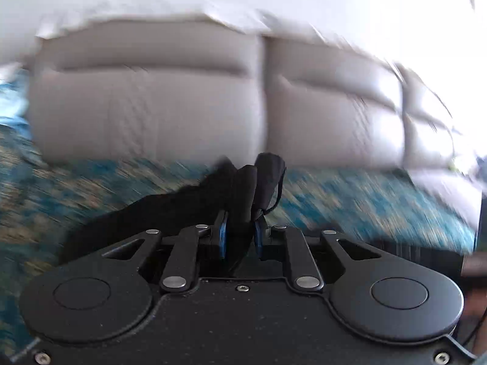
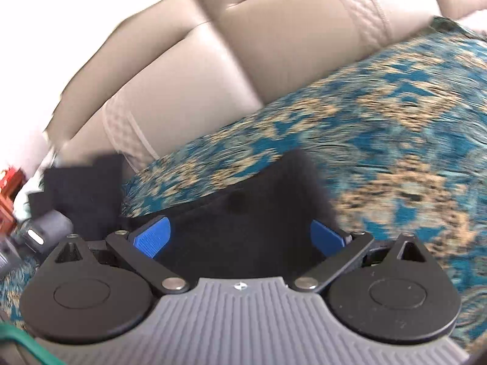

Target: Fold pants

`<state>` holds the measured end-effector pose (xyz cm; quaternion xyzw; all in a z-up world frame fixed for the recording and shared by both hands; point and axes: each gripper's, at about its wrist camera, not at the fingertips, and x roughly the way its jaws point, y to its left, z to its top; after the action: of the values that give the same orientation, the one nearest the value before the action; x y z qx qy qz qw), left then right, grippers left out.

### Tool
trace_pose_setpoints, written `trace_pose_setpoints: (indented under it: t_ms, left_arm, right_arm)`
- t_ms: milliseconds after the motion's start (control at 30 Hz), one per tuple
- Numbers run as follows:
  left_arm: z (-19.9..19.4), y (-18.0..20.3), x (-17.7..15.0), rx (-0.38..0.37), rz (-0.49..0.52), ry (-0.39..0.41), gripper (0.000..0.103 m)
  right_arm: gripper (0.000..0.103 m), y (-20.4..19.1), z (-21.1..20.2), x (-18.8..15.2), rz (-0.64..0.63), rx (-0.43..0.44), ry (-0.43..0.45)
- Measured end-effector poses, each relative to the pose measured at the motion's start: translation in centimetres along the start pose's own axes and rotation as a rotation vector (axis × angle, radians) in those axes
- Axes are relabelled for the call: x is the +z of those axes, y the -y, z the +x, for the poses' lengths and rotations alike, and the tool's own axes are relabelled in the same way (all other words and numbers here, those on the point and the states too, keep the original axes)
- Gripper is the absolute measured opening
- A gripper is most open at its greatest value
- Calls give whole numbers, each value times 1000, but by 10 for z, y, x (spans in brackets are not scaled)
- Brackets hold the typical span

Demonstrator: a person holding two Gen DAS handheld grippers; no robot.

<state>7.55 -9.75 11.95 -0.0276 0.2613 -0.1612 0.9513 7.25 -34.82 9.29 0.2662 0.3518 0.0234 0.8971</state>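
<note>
The black pants (image 1: 188,203) hang bunched from my left gripper (image 1: 240,231), which is shut on a fold of the fabric; a drawstring dangles at its right. The cloth trails down to the left over the teal patterned carpet. In the right wrist view my right gripper (image 2: 240,237) is open, its blue pads (image 2: 152,237) wide apart, with black pants fabric (image 2: 258,213) lying between and beyond the fingers. Both views are motion-blurred.
A beige leather sofa (image 1: 152,106) stands behind the carpet (image 1: 365,200), and it also shows in the right wrist view (image 2: 213,60). At the left of the right wrist view there are dark cloth (image 2: 82,188) and a grey device (image 2: 45,231).
</note>
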Motion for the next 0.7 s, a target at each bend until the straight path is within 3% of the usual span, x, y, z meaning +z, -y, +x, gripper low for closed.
trace_pose_setpoints:
  t_ms: [167, 200, 333, 400, 433, 500, 633, 700]
  left_arm:
    - [37, 54, -50, -64, 116, -192, 19]
    - [39, 61, -57, -65, 141, -210, 25]
    - [21, 66, -70, -156, 189, -191, 55]
    - [11, 62, -67, -192, 189, -186, 57]
    - [2, 63, -66, -199, 192, -182, 58]
    - [-17, 59, -64, -141, 205, -161, 55]
    - [-33, 33, -57, -5, 192, -136, 25]
    - [-35, 14, -58, 45, 149, -143, 24]
  right_arm:
    - [103, 36, -17, 2, 33, -49, 8]
    - [103, 41, -20, 3, 31, -47, 11]
    - [103, 49, -30, 1, 0, -1, 22]
    - [103, 45, -32, -3, -37, 14, 15]
    - [103, 42, -32, -5, -57, 19, 8]
    - [103, 31, -30, -12, -101, 31, -13]
    - [103, 6, -23, -35, -229, 53, -58]
    - [103, -11, -18, -49, -325, 44, -69]
